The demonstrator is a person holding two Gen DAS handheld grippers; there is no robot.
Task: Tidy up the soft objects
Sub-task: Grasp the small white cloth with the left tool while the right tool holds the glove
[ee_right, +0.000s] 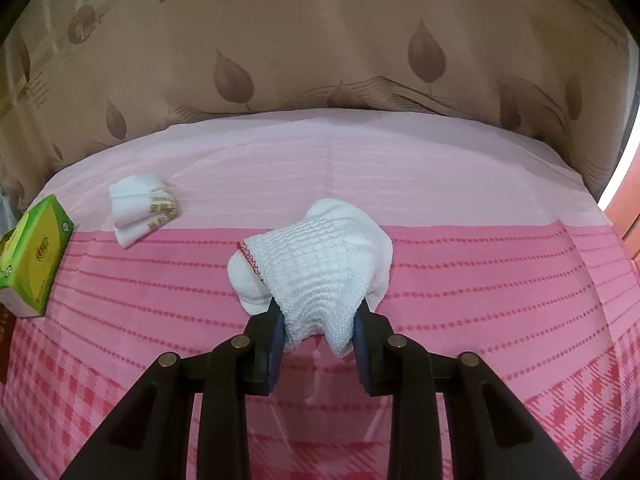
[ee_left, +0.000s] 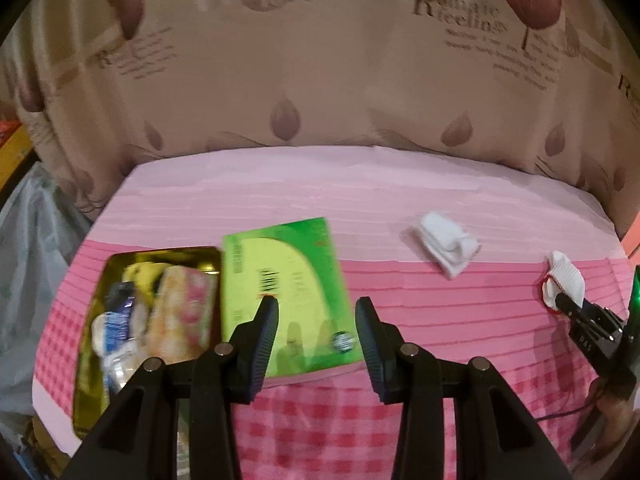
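Note:
My right gripper [ee_right: 318, 320] is shut on a white waffle-knit cloth with a red stitched edge [ee_right: 320, 264], held just above the pink cloth; it also shows in the left wrist view [ee_left: 564, 280]. A folded white towel with gold lettering [ee_right: 142, 208] lies to its left, also in the left wrist view [ee_left: 446, 246]. My left gripper [ee_left: 316, 312] is open and empty over a green tissue pack [ee_left: 286, 292]. A gold tin [ee_left: 96, 320] at the left holds several soft items.
The pink striped and checked tablecloth [ee_right: 460, 280] covers the table. A beige printed curtain [ee_left: 320, 80] hangs behind the far edge. A grey plastic bag [ee_left: 28, 260] sits off the table's left side. The tissue pack also shows in the right wrist view [ee_right: 34, 256].

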